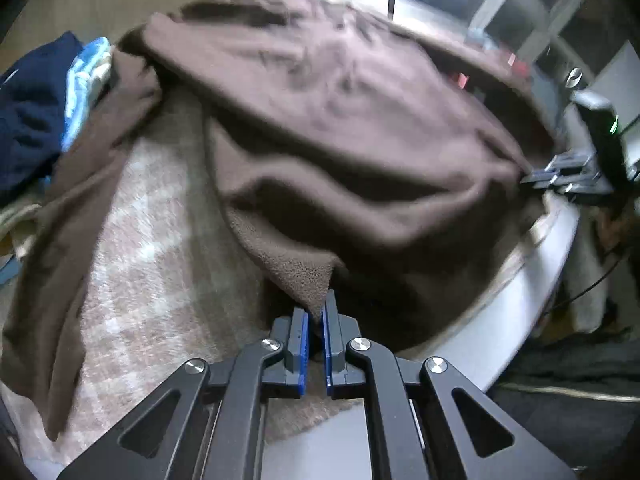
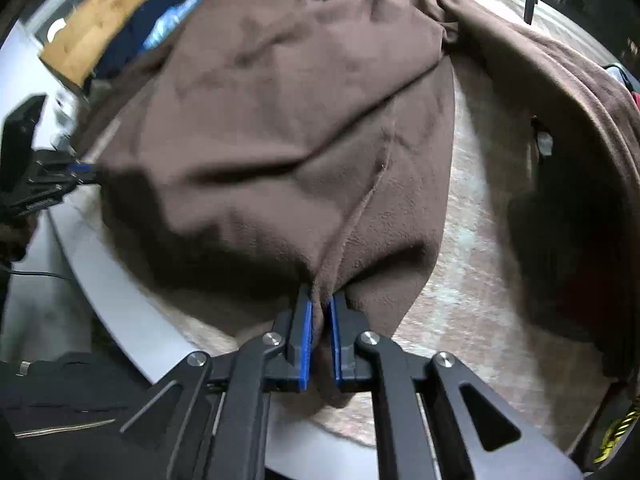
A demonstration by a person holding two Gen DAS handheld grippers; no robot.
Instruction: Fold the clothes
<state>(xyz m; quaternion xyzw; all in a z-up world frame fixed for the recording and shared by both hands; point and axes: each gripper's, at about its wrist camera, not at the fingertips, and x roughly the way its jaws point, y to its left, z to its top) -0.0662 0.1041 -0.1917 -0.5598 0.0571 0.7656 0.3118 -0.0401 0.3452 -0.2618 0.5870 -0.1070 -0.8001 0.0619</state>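
While both tools [image 1: 316, 312] [image 2: 320, 312] pinch it, brown fleece [image 1: 340, 120] spreads.

White bench [image 1: 516, 316] with curved edge, covered by pale checked blanket [image 1: 140, 240]; brown fleece garment [image 1: 340, 112] spread on blanket, other clothes [image 1: 36, 112] piled beside.

This is looking like a lived-in home room. A white round tabletop [image 1: 520, 316] is carrying a fuzzy beige checked cover [image 1: 152, 208], with a heap of navy and light-blue laundry [image 1: 44, 108] piling at its far edge. Behind, a window frame [image 1: 532, 12] and a wooden panel [image 2: 96, 20] are showing.
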